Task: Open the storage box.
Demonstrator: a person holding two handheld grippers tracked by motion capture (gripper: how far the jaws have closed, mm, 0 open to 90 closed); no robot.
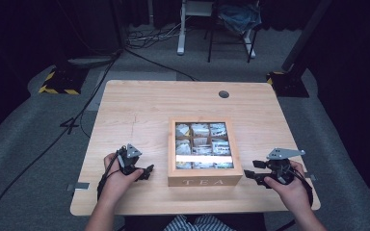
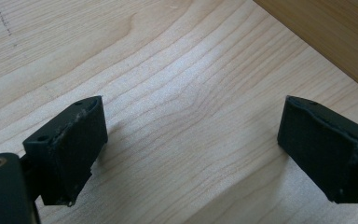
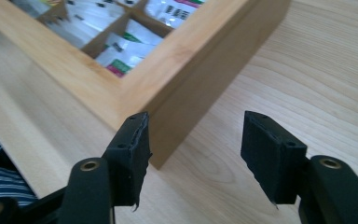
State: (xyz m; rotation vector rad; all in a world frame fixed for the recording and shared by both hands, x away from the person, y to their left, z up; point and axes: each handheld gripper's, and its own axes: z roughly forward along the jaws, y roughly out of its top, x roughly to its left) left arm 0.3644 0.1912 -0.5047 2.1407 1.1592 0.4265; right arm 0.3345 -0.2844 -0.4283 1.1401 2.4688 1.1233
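Your tea box [image 1: 204, 180] sits on the near middle of the table [image 1: 139, 106], the word TEA on its front wall facing you, its windowed lid shut flat over a grid of compartments filled with tea sachets [image 1: 202, 144]. In my judgement the work is at its very start: the lid is down, nothing has been lifted out, and neither tool touches the box.

Your left gripper [image 1: 144, 172] rests low over the bare wood to the left of the box, near it but apart. Its jaws stand wide with nothing between them; in the left gripper view only table grain lies in the gap, and the box wall [image 2: 326, 32] crosses the upper right corner.

Your right gripper [image 1: 251, 171] is just beside the box's front right corner [image 3: 156, 161]. Its jaws are likewise spread wide and empty, the corner standing ahead of the gap, not yet inside it.

What is left: everything, starting with a grip on the box or its lid.

Surroundings: a cable hole [image 1: 224, 94] at the far edge of the table, well clear. On the floor beyond lie cables [image 1: 149, 36], yellow-and-black stand feet [image 1: 58, 84] and a white frame leg [image 1: 181, 29]. None of these obstructs either approach.
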